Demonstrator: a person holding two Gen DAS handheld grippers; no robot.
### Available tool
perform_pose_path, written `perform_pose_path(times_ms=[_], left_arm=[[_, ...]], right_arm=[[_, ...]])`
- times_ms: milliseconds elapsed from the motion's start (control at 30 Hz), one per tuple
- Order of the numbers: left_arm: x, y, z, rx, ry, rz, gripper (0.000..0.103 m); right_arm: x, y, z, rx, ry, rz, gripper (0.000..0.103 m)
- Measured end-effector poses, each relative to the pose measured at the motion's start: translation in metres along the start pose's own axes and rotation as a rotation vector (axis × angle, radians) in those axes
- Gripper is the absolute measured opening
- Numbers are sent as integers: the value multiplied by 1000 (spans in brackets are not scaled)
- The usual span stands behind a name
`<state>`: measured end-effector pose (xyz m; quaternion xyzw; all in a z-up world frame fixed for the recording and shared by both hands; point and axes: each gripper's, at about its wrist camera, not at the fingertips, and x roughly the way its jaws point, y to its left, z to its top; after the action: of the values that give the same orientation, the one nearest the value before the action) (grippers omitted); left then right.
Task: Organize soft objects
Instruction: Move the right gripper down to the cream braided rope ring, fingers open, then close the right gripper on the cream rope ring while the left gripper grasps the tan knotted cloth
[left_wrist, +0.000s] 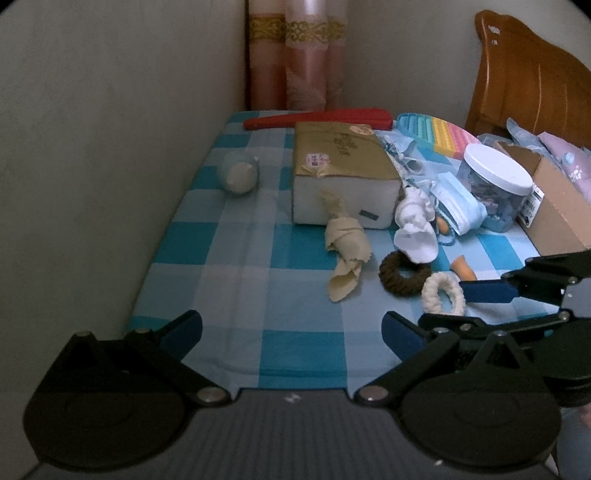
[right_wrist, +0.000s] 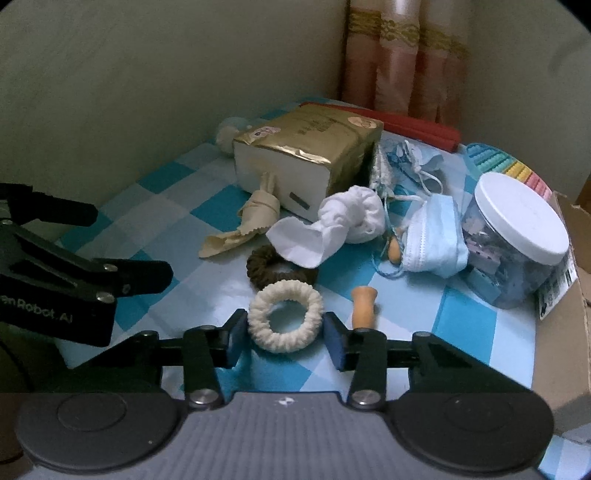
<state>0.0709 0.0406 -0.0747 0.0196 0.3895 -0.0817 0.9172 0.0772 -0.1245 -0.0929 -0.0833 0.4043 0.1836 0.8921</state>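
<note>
A cream scrunchie (right_wrist: 258, 328) lies on the blue checked bedsheet (right_wrist: 155, 221), between the blue pads of my right gripper (right_wrist: 285, 326). The pads stand right against its two sides, and the ring keeps its round shape. Behind it lie a brown scrunchie (right_wrist: 258, 264), a white sock (right_wrist: 347, 214), a knotted beige cloth (right_wrist: 255, 210) and a blue face mask (right_wrist: 436, 240). My left gripper (left_wrist: 291, 328) hovers wide open over bare sheet to the left, with nothing between its fingers. From the left wrist, the right gripper (left_wrist: 443, 306) reaches in around the cream scrunchie (left_wrist: 430, 291).
A gold tissue pack (right_wrist: 306, 147) sits behind the cloths. A white-lidded plastic jar (right_wrist: 517, 236) and a cardboard box (right_wrist: 561, 332) stand on the right. A small orange piece (right_wrist: 364, 306) lies beside the right finger. A wall runs along the left, and a wooden headboard (left_wrist: 528, 85) stands at the back right.
</note>
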Motion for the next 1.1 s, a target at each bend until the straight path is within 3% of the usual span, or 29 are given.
perform_pose_path(times_ms=[333,433,467,500,567,733,967,1100], left_arm=[[4,-6,4,29,-16,-19,102],[11,-8,8,38,-16,-11,102],[13,-9,9,41,-15,-7,102],[15,-10,10,43,-17,-6,102],[19,-11,13,42,-17,-5,102],[34,-13,20,40,-25,3,102],[50,-18,34,17,-49,8,101],[57,-20,41,20,-54,20,96]], right_arm=[[-20,-14,-21,21,20,-76,48],[-24,-17,-26,31,10,-85,53],[-25,-18,-26,35,5,-80,59],[-26,-18,-28,38,-2,-77,72],[-26,-19,-30,38,-14,-75,83],[-23,-18,-35,23,-15,-75,85],[-22,-18,-40,6,-17,-65,102],[-21,-20,-42,15,-20,-49,103]])
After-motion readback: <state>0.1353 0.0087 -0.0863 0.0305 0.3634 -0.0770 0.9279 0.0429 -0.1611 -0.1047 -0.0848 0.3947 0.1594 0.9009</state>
